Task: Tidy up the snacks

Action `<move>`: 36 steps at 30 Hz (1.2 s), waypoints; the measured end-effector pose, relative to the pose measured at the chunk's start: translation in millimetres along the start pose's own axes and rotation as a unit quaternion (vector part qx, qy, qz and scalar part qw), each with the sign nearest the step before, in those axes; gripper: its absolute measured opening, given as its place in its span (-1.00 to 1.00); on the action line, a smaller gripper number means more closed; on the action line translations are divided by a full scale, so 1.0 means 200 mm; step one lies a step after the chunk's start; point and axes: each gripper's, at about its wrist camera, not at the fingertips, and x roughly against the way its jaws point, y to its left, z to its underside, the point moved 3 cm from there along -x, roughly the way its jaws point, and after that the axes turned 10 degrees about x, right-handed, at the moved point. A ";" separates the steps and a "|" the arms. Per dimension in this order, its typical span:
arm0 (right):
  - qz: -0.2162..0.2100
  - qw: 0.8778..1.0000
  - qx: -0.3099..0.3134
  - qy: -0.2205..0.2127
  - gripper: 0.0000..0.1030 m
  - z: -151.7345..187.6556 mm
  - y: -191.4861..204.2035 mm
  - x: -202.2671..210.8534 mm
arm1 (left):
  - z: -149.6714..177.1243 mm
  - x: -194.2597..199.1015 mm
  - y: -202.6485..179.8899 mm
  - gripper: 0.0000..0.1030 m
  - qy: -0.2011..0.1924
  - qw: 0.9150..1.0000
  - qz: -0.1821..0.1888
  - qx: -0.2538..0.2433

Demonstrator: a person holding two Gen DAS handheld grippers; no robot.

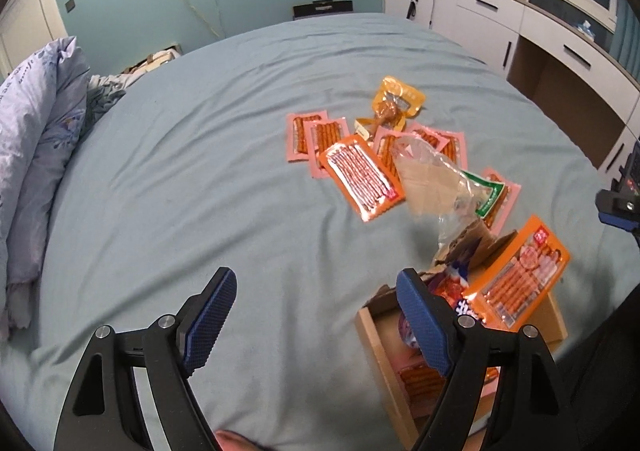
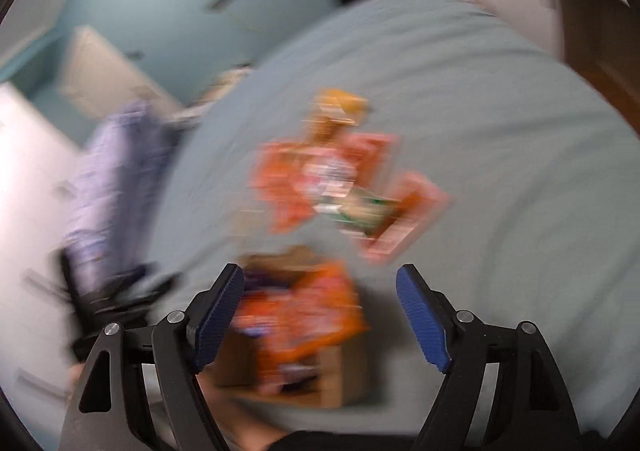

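Snack packets lie in a heap on the blue bed sheet (image 1: pixel 200 171): pink sausage-stick packets (image 1: pixel 306 133), an orange packet (image 1: pixel 362 181), a yellow packet (image 1: pixel 396 101) and a clear plastic bag (image 1: pixel 430 175). A cardboard box (image 1: pixel 384 347) at lower right holds an orange packet (image 1: pixel 520 283) leaning on its rim and other snacks. My left gripper (image 1: pixel 316 315) is open and empty above the sheet, its right finger over the box. My right gripper (image 2: pixel 320 311) is open and empty above the box (image 2: pixel 332 379); that view is motion-blurred, the heap (image 2: pixel 336 179) lying beyond.
A rolled lilac duvet (image 1: pixel 36 139) lies along the bed's left side. White cabinets and a desk (image 1: pixel 520 31) stand along the right. The other gripper's body (image 1: pixel 620 203) shows at the right edge.
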 end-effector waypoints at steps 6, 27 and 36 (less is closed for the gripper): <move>0.011 1.000 -0.005 -0.017 0.52 -0.01 0.04 0.02 | -0.01 -0.02 0.00 0.62 0.003 1.000 -0.009 0.001; 0.030 0.999 0.033 0.008 0.51 -0.01 0.06 -0.07 | 0.00 -0.01 -0.01 0.62 -0.001 1.000 -0.020 -0.009; 0.033 0.999 0.037 0.010 0.51 -0.03 0.06 -0.08 | -0.02 -0.01 0.03 0.62 0.008 1.000 0.000 0.017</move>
